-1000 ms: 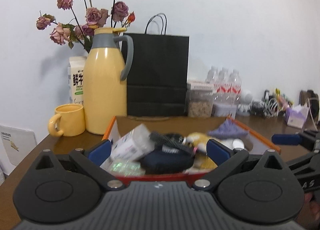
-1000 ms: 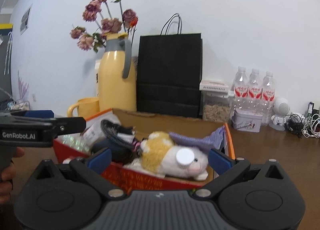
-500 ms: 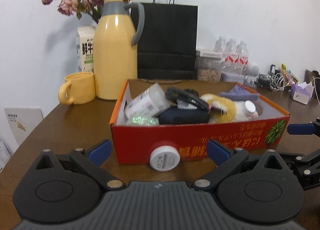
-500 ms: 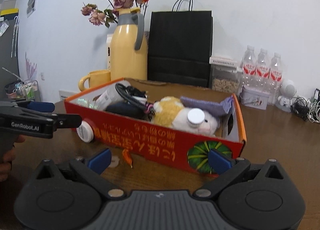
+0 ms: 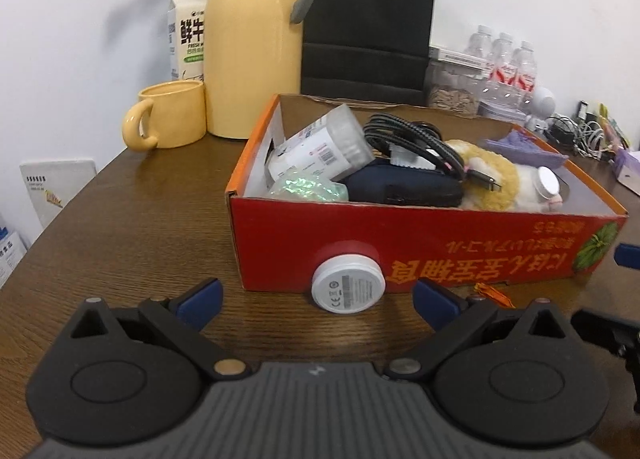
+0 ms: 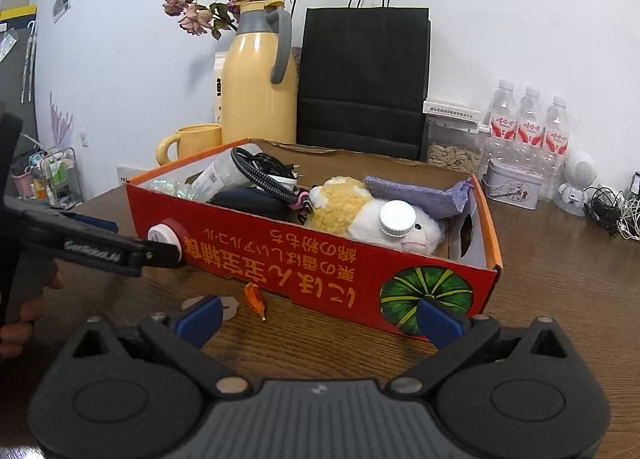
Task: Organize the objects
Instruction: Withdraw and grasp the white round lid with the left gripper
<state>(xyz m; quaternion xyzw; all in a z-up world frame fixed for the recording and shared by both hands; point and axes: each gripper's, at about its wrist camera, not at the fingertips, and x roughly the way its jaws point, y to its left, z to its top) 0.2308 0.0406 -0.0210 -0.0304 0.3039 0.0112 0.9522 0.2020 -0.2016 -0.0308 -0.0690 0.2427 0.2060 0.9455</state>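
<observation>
A red cardboard box [image 5: 460,251] [image 6: 320,259] stands on the brown table, holding a plush toy [image 6: 360,211], a black cable [image 5: 416,139], a clear bottle [image 5: 320,147], a dark pouch [image 5: 400,187] and a purple cloth [image 6: 416,191]. A red-and-white round jar [image 5: 347,279] lies on its side against the box front, also in the right wrist view [image 6: 162,235]. My left gripper [image 5: 316,299] is open, just short of the jar. My right gripper [image 6: 320,315] is open and empty before the box's right front corner. A small orange piece [image 6: 254,299] lies on the table.
Behind the box stand a yellow thermos [image 5: 252,47], yellow mug [image 5: 168,119], milk carton [image 5: 188,35], black paper bag [image 5: 368,15], seed container [image 6: 452,139], water bottles [image 6: 528,123] and a tin [image 6: 512,183]. Cables [image 6: 608,207] lie far right. Booklets [image 5: 52,187] sit left.
Both grippers have pulled back and lowered from above the box to table level in front of it. The jar and the orange piece have come into view.
</observation>
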